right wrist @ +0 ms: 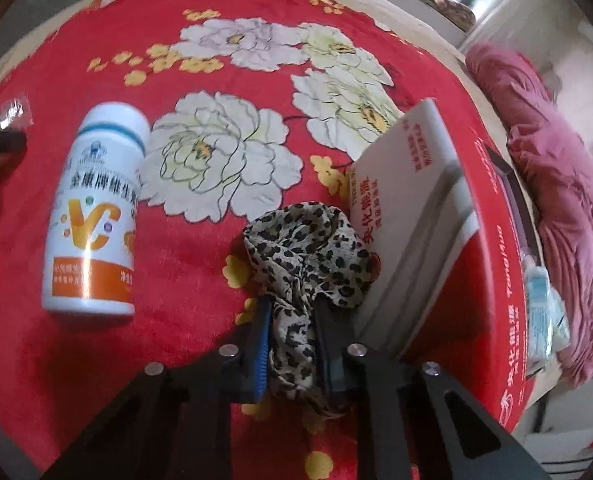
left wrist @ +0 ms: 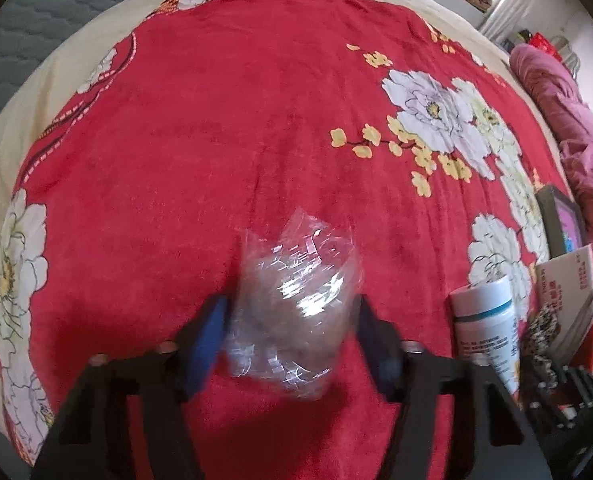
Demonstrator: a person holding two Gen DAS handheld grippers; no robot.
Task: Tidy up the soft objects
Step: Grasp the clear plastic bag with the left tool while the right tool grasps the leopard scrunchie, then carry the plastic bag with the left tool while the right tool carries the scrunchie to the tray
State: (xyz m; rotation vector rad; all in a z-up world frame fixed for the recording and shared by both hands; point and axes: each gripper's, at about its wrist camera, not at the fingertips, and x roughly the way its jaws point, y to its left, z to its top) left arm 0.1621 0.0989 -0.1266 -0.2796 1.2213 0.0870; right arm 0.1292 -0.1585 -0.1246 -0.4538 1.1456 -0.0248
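Left wrist view: left tool (left wrist: 292, 320) pointed steeply down over red floral blanket (left wrist: 216, 140) on bed, with crinkled clear plastic bag (left wrist: 296, 304) between blue pads. Pads touching both sides of bag; held. Bag resting on blanket. White cylindrical vitamin bottle (left wrist: 486, 324) lying near, to right of bag, apart from it. Pink bundled quilt (left wrist: 568, 128) at far right edge of bed.

Right wrist view: right tool (right wrist: 292, 344) narrowed tightly on leopard-print fabric scrunchie (right wrist: 308, 256), cloth bunched between pads. Upper part of scrunchie lying on blanket (right wrist: 196, 264), touching white-and-red cardboard box (right wrist: 428, 216) on its right side. Bottle (right wrist: 96, 216) lying on side, well left of scrunchie, cap away from camera. Corner of bag (right wrist: 10, 110) and dark part of other tool visible at far left edge.
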